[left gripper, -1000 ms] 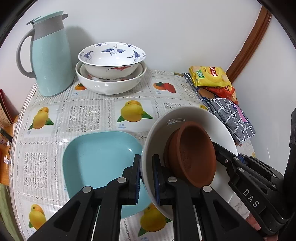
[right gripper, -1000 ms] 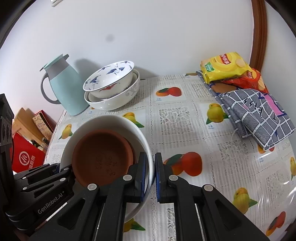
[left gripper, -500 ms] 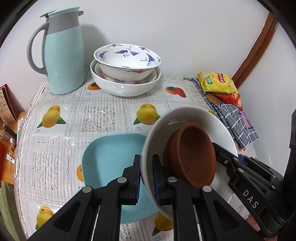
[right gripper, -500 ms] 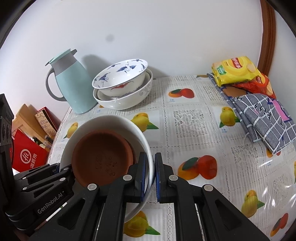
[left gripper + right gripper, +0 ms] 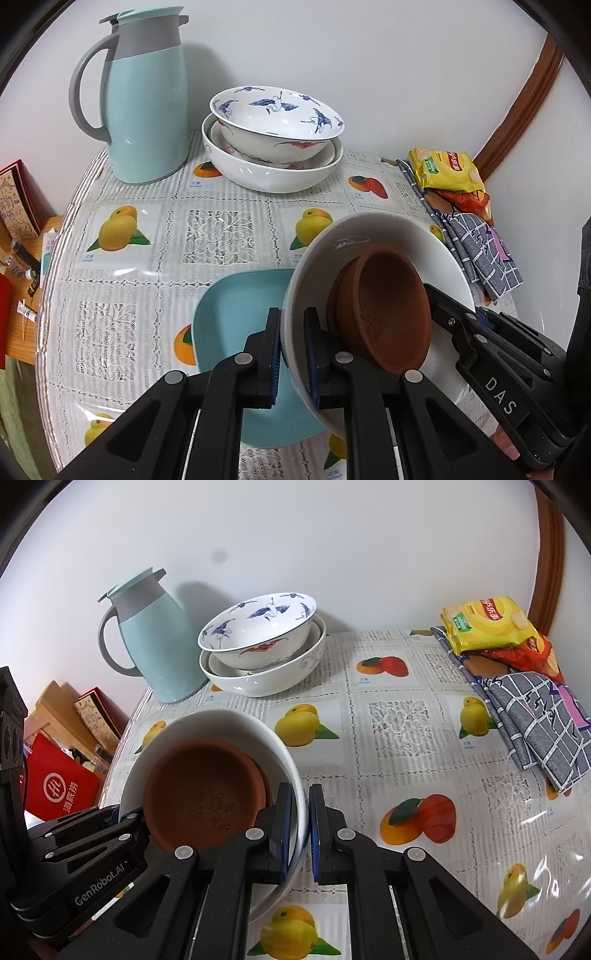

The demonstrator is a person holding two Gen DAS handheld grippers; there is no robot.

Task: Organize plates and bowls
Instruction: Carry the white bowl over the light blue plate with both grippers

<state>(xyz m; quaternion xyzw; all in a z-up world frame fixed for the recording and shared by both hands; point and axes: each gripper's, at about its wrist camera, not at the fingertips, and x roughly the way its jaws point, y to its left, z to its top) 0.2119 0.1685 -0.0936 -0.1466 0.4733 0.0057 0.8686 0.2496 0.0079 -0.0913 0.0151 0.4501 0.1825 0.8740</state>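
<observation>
Left gripper (image 5: 292,350): jaws nearly closed, blue pads pinching the near rim of a white bowl (image 5: 391,236), one pad outside the wall, one inside. Right gripper (image 5: 300,825): jaws likewise clamped on the opposite rim of the same white bowl (image 5: 207,720). Bowl is held between the two tools, tilted, clear of the tabletop.

Inside the white bowl: a terracotta saucer (image 5: 384,314), brown, faint embossed pattern at its centre, leaning against the bowl's wall.

Below and just left of the held bowl in the left wrist view: a pale blue square plate (image 5: 232,317) lying flat on the table, partly hidden by the bowl and the gripper.

Table (image 5: 402,723): clear plastic over a fruit-print cloth.

Far side, against the wall: a blue-and-white crane-pattern bowl (image 5: 275,114) nested in a stack, with a large white bowl (image 5: 269,173) at the bottom. Just left of the stack, a pale blue thermal jug (image 5: 144,96) with grey handle.

Right edge: yellow crisp packet (image 5: 484,622) atop an orange packet, and a folded grey checked cloth (image 5: 535,716).
</observation>
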